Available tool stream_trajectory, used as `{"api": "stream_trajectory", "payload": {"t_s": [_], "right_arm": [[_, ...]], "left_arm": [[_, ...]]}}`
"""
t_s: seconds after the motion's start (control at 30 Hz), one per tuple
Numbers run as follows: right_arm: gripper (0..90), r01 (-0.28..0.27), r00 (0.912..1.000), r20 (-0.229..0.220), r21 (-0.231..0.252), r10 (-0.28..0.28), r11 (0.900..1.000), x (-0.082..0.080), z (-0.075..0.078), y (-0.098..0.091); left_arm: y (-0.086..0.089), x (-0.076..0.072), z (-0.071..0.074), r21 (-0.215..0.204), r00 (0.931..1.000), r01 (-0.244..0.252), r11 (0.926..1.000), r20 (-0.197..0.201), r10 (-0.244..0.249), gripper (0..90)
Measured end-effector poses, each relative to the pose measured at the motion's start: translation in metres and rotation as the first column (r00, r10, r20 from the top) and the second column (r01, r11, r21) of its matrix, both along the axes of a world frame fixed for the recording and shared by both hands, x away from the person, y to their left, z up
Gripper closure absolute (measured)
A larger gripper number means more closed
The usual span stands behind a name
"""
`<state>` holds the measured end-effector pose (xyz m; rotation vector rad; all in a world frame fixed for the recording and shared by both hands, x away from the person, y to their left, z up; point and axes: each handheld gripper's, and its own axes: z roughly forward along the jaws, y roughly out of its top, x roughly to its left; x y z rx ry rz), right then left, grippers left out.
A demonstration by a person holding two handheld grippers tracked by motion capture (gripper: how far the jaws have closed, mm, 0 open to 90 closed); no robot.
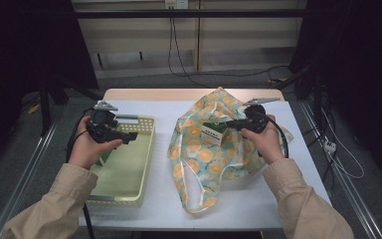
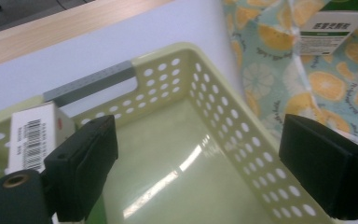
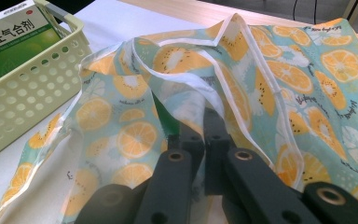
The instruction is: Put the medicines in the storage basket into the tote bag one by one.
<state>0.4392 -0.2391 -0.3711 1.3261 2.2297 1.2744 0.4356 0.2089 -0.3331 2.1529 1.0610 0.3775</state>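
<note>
Your right gripper (image 3: pixel 200 135) is clamped on the rim of the fabric bag (image 1: pixel 214 149), a pale teal tote printed with orange slices, lying crumpled right of centre. Your left gripper (image 2: pixel 200 163) hangs wide open over the pale green perforated basket (image 1: pixel 144 149) at left.

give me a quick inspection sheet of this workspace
surface: white table, wooden strip at the far edge
job's things: orange-print fabric bag; green-and-white box at the bag's mouth; another box in the pale green perforated basket
clutter: nothing seen
grippers: left hand-held gripper open above the basket, nothing between its jaws; right hand-held gripper shut on the bag's fabric
cables: one trails from each gripper; black cables on the floor behind
surroundings: dark curtains at both sides, pale wall panels behind
</note>
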Motion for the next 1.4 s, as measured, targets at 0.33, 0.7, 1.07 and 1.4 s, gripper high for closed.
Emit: {"api": "stream_trajectory", "payload": {"t_s": [0.33, 0.7, 1.07, 1.4], "right_arm": [[89.8, -0.003, 1.0000, -0.005, 0.000, 0.003, 1.0000, 0.000, 0.000, 0.000], [89.8, -0.008, 0.9999, -0.007, 0.001, 0.008, 1.0000, 0.002, -0.001, 0.001], [89.8, -0.008, 1.0000, -0.005, 0.002, 0.008, 1.0000, 0.001, 0.001, -0.002], [89.8, -0.002, 1.0000, -0.001, -0.002, 0.002, 1.0000, 0.001, 0.002, -0.004]], "left_arm": [[0.027, 0.008, -0.011, 0.022, 0.9976, -0.069, 0.9973, 0.002, 0.069, 12.7], [0.045, 0.014, -0.020, 0.051, 0.9911, -0.133, 0.9898, 0.010, 0.133, 14.0], [0.053, 0.019, -0.035, 0.095, 0.9847, -0.172, 0.9805, -0.009, 0.174, 18.5], [0.051, 0.019, -0.048, 0.145, 0.9703, -0.184, 0.9721, -0.131, 0.203, 52.5]]}}
